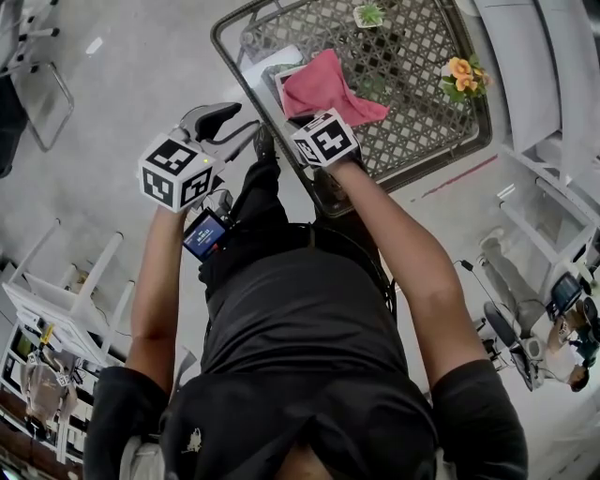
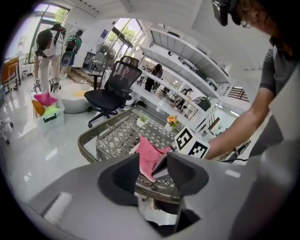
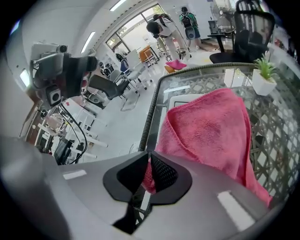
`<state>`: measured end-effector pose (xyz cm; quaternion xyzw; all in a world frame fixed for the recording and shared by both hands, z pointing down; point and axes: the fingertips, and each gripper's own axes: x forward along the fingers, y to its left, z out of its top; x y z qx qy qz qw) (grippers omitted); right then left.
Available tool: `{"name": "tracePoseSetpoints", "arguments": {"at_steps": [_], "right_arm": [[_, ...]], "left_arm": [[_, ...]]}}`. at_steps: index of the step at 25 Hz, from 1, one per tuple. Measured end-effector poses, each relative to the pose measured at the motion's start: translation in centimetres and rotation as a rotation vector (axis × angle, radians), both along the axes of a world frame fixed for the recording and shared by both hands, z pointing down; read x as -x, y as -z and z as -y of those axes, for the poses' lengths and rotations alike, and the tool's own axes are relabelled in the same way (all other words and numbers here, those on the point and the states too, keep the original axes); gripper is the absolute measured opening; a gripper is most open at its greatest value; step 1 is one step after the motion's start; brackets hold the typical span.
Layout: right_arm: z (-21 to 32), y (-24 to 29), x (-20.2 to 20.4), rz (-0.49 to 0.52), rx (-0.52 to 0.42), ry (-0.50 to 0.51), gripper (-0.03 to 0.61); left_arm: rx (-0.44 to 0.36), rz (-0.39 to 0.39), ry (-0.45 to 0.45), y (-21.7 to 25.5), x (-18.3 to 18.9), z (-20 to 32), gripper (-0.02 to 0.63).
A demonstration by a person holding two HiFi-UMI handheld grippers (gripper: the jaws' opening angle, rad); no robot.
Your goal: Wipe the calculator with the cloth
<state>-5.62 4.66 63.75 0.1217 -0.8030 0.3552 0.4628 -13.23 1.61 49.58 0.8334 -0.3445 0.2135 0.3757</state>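
Observation:
A pink cloth lies draped over the near-left part of the glass-topped wicker table. It covers most of a pale flat calculator, of which only the left edge shows. My right gripper is shut on the cloth's near corner at the table's rim; in the head view its marker cube hides the jaws. My left gripper hangs over the floor just left of the table. It is open, with nothing between its jaws.
On the table's far side stand a small potted plant and orange flowers. A black office chair stands beyond the table, with white shelving behind it. People stand far off.

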Motion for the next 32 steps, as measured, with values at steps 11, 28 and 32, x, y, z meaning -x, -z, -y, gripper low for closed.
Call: {"name": "tracePoseSetpoints", "arguments": {"at_steps": [11, 28, 32], "right_arm": [[-0.4, -0.7, -2.2, -0.049, -0.018, -0.068, 0.018], [-1.3, -1.5, -6.9, -0.089, 0.049, -0.279, 0.018], [-1.8, -1.4, -10.0, -0.124, 0.04, -0.333, 0.018]], "left_arm": [[0.02, 0.052, -0.058, -1.3, -0.9, -1.9, 0.238], [0.079, 0.193, -0.304, -4.6, -4.2, -6.8, 0.238], [0.071, 0.191, -0.291, -3.4, -4.3, -6.7, 0.238]]}}
